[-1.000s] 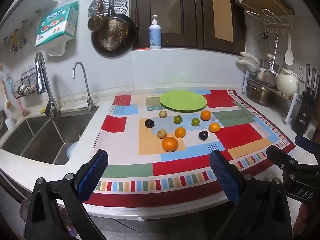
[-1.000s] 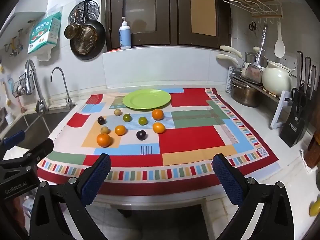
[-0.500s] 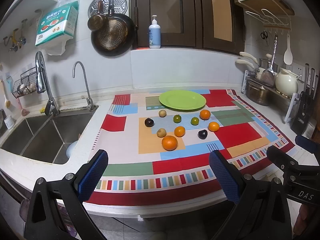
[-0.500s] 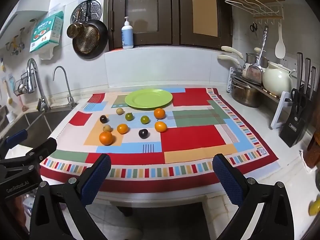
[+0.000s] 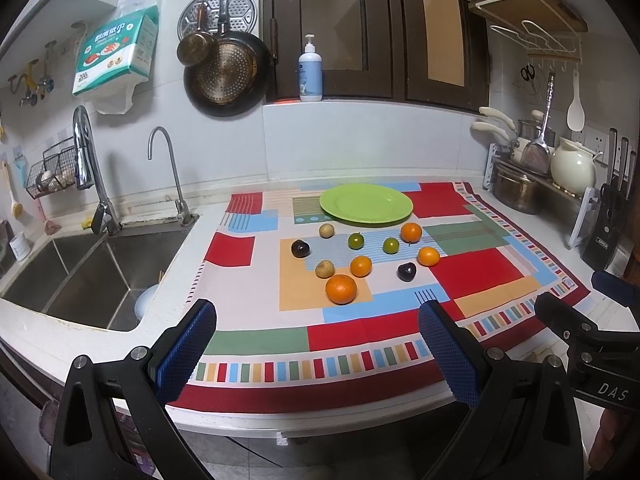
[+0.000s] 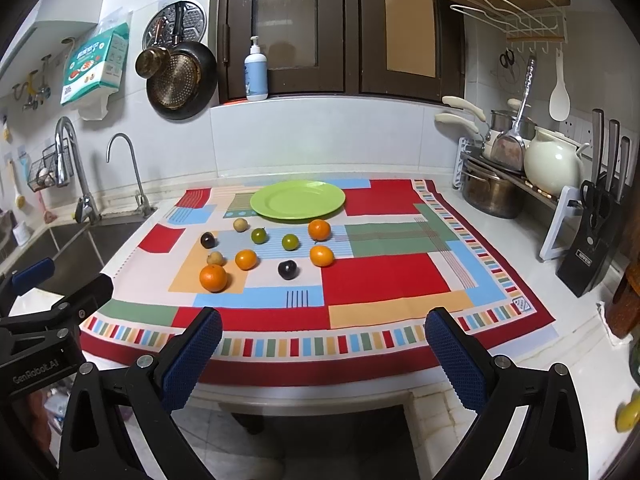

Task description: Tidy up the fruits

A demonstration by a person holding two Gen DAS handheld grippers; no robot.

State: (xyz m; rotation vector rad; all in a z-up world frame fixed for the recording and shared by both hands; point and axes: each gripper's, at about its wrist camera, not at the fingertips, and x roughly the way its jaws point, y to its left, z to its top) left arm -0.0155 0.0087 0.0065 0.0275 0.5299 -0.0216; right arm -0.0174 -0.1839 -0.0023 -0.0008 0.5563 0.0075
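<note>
An empty green plate (image 5: pixel 366 203) (image 6: pixel 297 199) lies at the back of a patchwork cloth (image 5: pixel 476 272) (image 6: pixel 384 280). In front of it sit several small fruits: a big orange (image 5: pixel 341 289) (image 6: pixel 213 278), smaller oranges (image 5: pixel 411 232) (image 6: pixel 319 229), two green ones (image 5: pixel 355 241) (image 6: pixel 290 242), two dark plums (image 5: pixel 406 271) (image 6: pixel 287 269) and two tan ones (image 5: pixel 325 269) (image 6: pixel 216 258). My left gripper (image 5: pixel 316 344) and right gripper (image 6: pixel 322 346) both hang open over the counter's front edge, well short of the fruit, holding nothing.
A steel sink (image 5: pixel 84 272) with two taps (image 5: pixel 90 168) lies left of the cloth. At the right stand a dish rack with a pot (image 6: pixel 490 194), a cream kettle (image 6: pixel 554 166) and a knife block (image 6: pixel 592 252). Pans (image 5: pixel 228 76) hang on the back wall.
Both grippers have edged slightly nearer the counter; the fruit sits a little closer in both views. Nothing on the cloth has moved, and both stay open.
</note>
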